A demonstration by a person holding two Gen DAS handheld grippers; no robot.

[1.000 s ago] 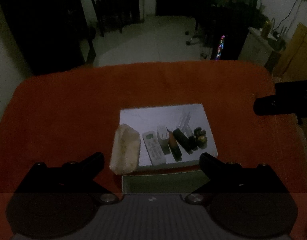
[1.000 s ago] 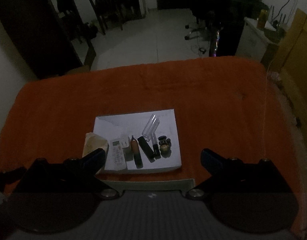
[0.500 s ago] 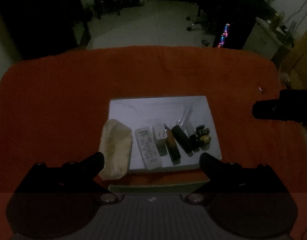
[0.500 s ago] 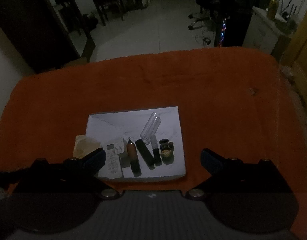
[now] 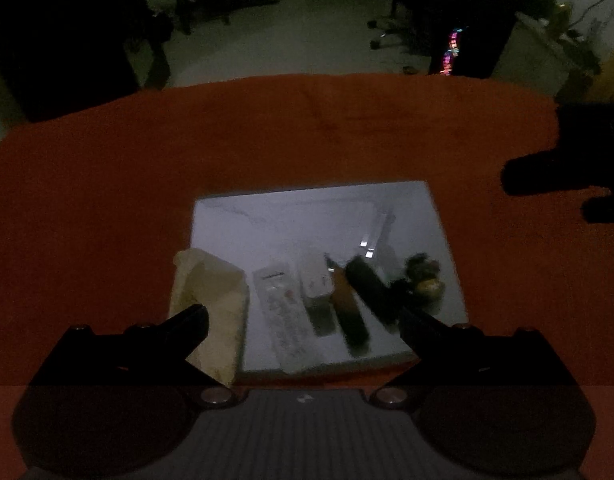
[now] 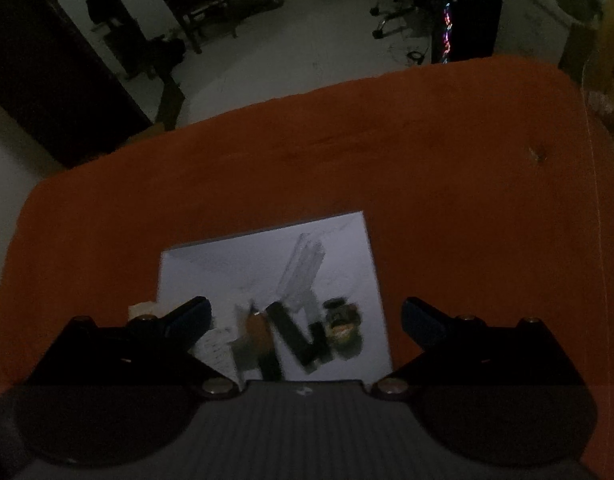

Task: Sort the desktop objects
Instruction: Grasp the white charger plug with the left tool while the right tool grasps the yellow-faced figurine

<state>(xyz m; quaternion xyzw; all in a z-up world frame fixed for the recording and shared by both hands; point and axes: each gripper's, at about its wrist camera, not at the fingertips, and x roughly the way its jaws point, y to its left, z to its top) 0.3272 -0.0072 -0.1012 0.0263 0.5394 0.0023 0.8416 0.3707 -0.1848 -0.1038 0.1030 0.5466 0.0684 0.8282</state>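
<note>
Desktop objects are lying in a row along the near half of the white sheet (image 5: 307, 216), which serves as the reference landmark on the orange cloth (image 5: 107, 184).

Left gripper (image 5: 303, 320): the jaws are spread wide and holding nothing. Over the last second this gripper has been closing in on the sheet, and the row is now sitting between its fingertips. Judged from this, a first pick is being set up; no object has been lifted yet.

Right gripper (image 6: 305, 316): the jaws are likewise spread and empty. It has also been advancing and tilting, so the sheet's near edge is now passing under its body. In the left view it is showing as a dark shape beyond the sheet's right edge.

Contents on the sheet, left to right:
- beige packet (image 5: 211, 300), overhanging the left edge;
- white remote (image 5: 283, 312);
- small white block (image 5: 315, 284);
- brown cylinder (image 5: 347, 312);
- black cylinder (image 5: 371, 292);
- clear tube (image 6: 303, 268), lying behind the row;
- dark trinket (image 5: 425, 280), nearest the right edge.

No bin or tray is visible; the sorting destination cannot be told.
</note>
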